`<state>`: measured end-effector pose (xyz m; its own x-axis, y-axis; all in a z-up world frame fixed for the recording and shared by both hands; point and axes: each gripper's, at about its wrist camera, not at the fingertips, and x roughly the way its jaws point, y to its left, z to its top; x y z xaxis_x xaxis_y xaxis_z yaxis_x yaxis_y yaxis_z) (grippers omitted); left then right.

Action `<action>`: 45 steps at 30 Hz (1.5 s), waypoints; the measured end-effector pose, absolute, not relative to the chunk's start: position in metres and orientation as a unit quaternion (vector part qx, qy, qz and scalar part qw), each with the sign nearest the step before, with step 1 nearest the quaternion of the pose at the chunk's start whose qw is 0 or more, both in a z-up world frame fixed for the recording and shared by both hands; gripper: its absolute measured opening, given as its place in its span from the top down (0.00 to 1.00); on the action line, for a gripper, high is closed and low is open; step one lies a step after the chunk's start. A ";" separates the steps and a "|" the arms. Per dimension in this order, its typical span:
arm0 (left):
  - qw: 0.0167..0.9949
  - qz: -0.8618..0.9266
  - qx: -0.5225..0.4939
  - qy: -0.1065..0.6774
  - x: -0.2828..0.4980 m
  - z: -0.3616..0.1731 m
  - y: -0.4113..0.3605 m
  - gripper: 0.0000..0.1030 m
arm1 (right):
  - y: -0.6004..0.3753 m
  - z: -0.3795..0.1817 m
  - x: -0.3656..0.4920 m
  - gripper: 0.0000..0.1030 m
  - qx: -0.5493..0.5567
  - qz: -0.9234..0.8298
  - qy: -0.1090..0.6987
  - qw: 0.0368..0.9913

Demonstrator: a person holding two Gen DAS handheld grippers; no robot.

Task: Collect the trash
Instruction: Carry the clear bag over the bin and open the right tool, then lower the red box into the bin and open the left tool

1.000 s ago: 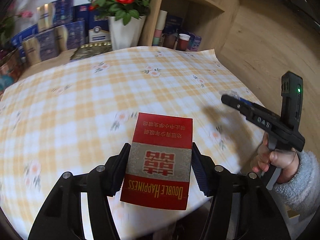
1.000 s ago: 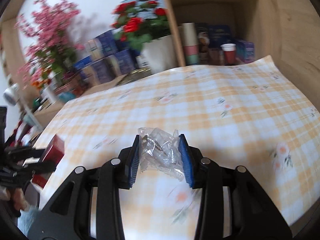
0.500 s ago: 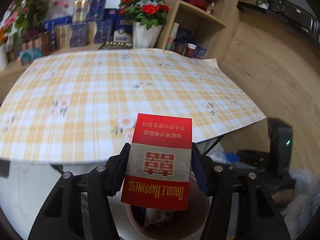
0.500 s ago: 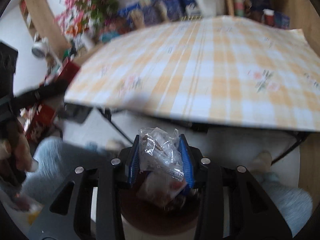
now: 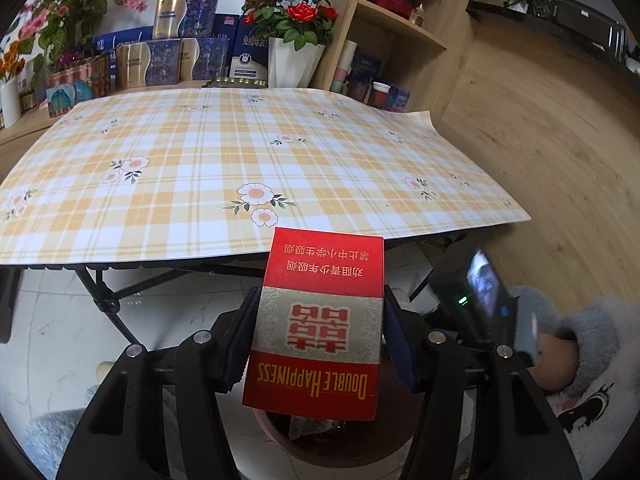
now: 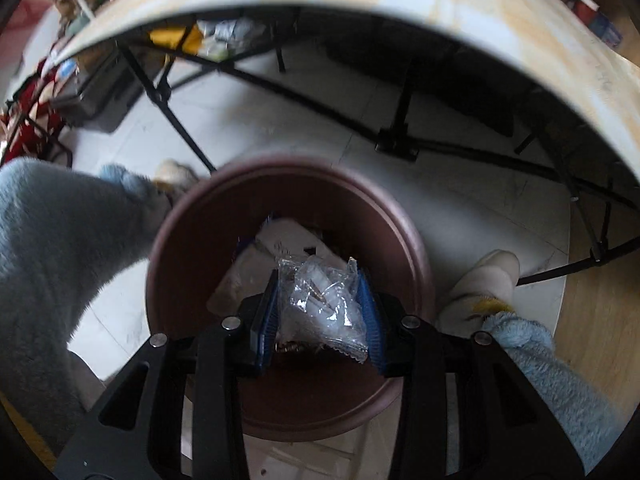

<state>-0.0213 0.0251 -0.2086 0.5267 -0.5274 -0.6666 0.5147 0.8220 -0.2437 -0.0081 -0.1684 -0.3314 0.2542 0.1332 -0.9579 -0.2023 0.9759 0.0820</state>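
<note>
A red cigarette pack (image 5: 320,320) printed "Double Happiness" is clamped upright in my left gripper (image 5: 320,336), off the near edge of the table and above a brown bin (image 5: 332,446) that peeks out under it. My right gripper (image 6: 322,312) points almost straight down into that brown bin (image 6: 192,248), shut on a crumpled clear plastic wrapper (image 6: 320,300). White paper scraps (image 6: 280,240) lie in the bin's bottom. In the left wrist view the right-hand gripper's body (image 5: 476,292) shows at the right, held by a hand in a fluffy sleeve (image 5: 580,328).
The yellow checked tablecloth (image 5: 240,152) covers a folding table with black legs (image 6: 400,120). Boxes, a vase of red roses (image 5: 292,40) and a wooden shelf (image 5: 400,32) stand behind it. Fluffy blue sleeves or trouser legs (image 6: 60,248) and slippers (image 6: 484,284) flank the bin on a pale tiled floor.
Both grippers have drawn back off the table and sunk. The right one has tipped steeply downward over the bin. Each keeps its hold.
</note>
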 end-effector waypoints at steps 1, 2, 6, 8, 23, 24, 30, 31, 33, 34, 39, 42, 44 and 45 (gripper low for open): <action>0.874 -0.298 -0.011 0.385 -0.021 -0.210 0.026 0.45 | -0.167 -0.337 -0.006 0.62 -0.030 0.107 0.611 0.784; 0.873 -0.298 -0.012 0.386 -0.020 -0.211 0.027 0.45 | -0.167 -0.342 -0.005 0.62 -0.028 0.109 0.621 0.776; 0.868 -0.296 -0.015 0.398 -0.018 -0.217 0.028 0.45 | -0.168 -0.364 -0.002 0.62 -0.014 0.116 0.664 0.739; 0.867 -0.296 -0.016 0.400 -0.016 -0.219 0.028 0.45 | -0.166 -0.375 -0.003 0.62 -0.016 0.120 0.682 0.721; 0.857 -0.297 -0.013 0.421 -0.007 -0.229 0.021 0.45 | -0.157 -0.407 -0.007 0.40 -0.022 0.127 0.738 0.663; 0.857 -0.296 -0.013 0.422 -0.007 -0.229 0.021 0.45 | -0.156 -0.404 -0.007 0.38 -0.024 0.128 0.733 0.668; 0.853 -0.297 -0.014 0.428 -0.006 -0.232 0.019 0.45 | -0.170 -0.354 -0.009 0.24 0.001 0.114 0.650 0.751; 0.851 -0.300 -0.015 0.431 -0.006 -0.234 0.017 0.45 | -0.175 -0.342 -0.010 0.20 0.010 0.110 0.630 0.769; 0.849 -0.302 -0.009 0.434 -0.007 -0.235 0.014 0.45 | -0.184 -0.316 -0.014 0.18 0.025 0.099 0.584 0.805; 0.847 -0.305 -0.004 0.435 -0.009 -0.235 0.011 0.45 | -0.188 -0.302 -0.017 0.16 0.034 0.095 0.557 0.825; 0.836 -0.321 0.034 0.443 -0.016 -0.236 -0.007 0.45 | -0.215 -0.245 -0.027 0.11 0.063 0.078 0.447 0.889; 0.827 -0.339 0.067 0.444 -0.023 -0.234 -0.023 0.45 | -0.234 -0.212 -0.039 0.07 0.056 0.062 0.369 0.926; 0.818 -0.353 0.085 0.447 -0.025 -0.236 -0.035 0.45 | -0.246 -0.197 -0.048 0.06 0.031 0.039 0.322 0.945; 0.813 -0.361 0.094 0.448 -0.025 -0.239 -0.042 0.45 | -0.250 -0.193 -0.051 0.06 0.021 0.030 0.312 0.949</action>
<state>-0.0249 -0.0417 -0.2392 0.3387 -0.5021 -0.7957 0.6700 0.7224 -0.1706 -0.0513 -0.2500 -0.1931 0.8038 0.0693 -0.5908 -0.0428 0.9973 0.0589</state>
